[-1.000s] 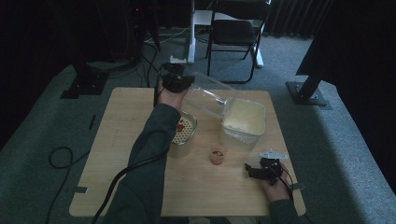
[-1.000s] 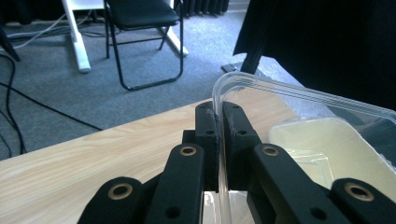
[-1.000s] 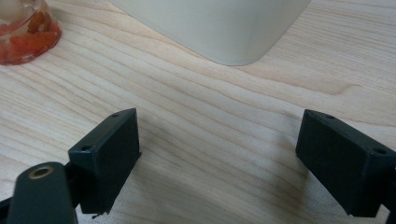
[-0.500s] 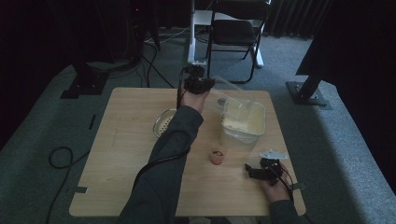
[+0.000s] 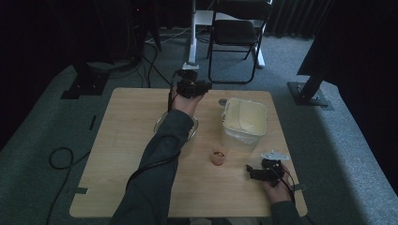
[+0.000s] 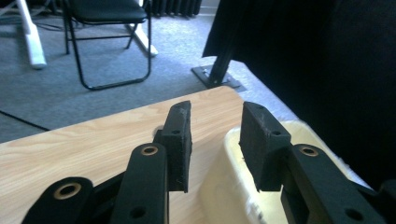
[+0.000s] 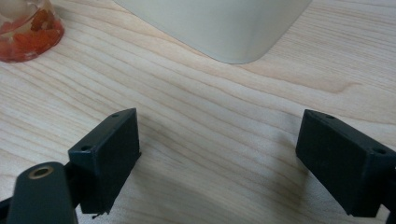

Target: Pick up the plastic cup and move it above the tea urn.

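Landmark for all positions: the cream-coloured rectangular plastic tub (image 5: pixel 244 121), standing on the far right part of the light wooden desk (image 5: pixel 122 140).

Left claw (image 5: pixel 191 87): raised over the far edge of the desk, just left of the tub's far corner, arm stretched across a clear glass bowl (image 5: pixel 162 125) that sits left of the tub. In the left gripper view the jaws stand a moderate gap apart with nothing between them; the tub's pale rim (image 6: pixel 219 177) lies below and to the right of the fingertips. Not touching the tub as far as I can tell.

Right claw (image 5: pixel 256 172): resting low near the front edge of the desk, in front of the tub and well apart from it. In the right gripper view its jaws are spread wide, empty, bare wood between them; the tub's rounded corner (image 7: pixel 219 28) is ahead, and a small clear cup with orange-red contents (image 5: pixel 217 157) sits off to the side, in front of the tub.

A small dark round object (image 5: pixel 222 101) lies just left of the tub's far corner; cannot identify it.

Judgement on progress: nothing is gripped by either claw. The left claw appears to be positioning toward the tub. Work with the tub looks early: approach under way, grasp not yet made; any handling of tub, bowl or cup remains.
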Available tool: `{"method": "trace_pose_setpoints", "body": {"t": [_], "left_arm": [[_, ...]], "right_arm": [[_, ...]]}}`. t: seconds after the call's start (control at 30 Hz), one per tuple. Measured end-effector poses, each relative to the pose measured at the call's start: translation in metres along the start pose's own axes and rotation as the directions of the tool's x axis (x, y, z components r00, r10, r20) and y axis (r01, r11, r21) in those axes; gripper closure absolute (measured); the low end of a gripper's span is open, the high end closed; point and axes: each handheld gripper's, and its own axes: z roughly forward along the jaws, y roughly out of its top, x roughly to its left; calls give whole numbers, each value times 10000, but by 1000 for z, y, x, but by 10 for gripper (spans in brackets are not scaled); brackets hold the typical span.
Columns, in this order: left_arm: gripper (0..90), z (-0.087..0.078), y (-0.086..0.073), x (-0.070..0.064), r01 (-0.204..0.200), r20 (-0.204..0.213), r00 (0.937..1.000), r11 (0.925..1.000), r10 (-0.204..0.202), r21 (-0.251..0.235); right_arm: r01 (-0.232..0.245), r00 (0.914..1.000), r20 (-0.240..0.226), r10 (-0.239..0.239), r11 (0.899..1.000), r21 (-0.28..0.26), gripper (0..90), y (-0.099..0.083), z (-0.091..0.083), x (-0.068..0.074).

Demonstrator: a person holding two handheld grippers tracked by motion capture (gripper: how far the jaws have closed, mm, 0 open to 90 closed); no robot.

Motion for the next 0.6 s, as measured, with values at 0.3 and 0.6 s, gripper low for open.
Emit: {"method": "trace_pose_setpoints", "body": {"t": [0.3,0.6], "left_arm": [[591,-42,-20,13,-1150,-294,9930,9933,1146,-137],[560,-81,-47,41,-1401,-696,9880,9896,1377,-318]], "right_arm": [[-52,10000,47,52,10000,-49,163,-1,-1,1],[46,10000,-30,-46,10000,-46,148,-1,-1,3]]}}
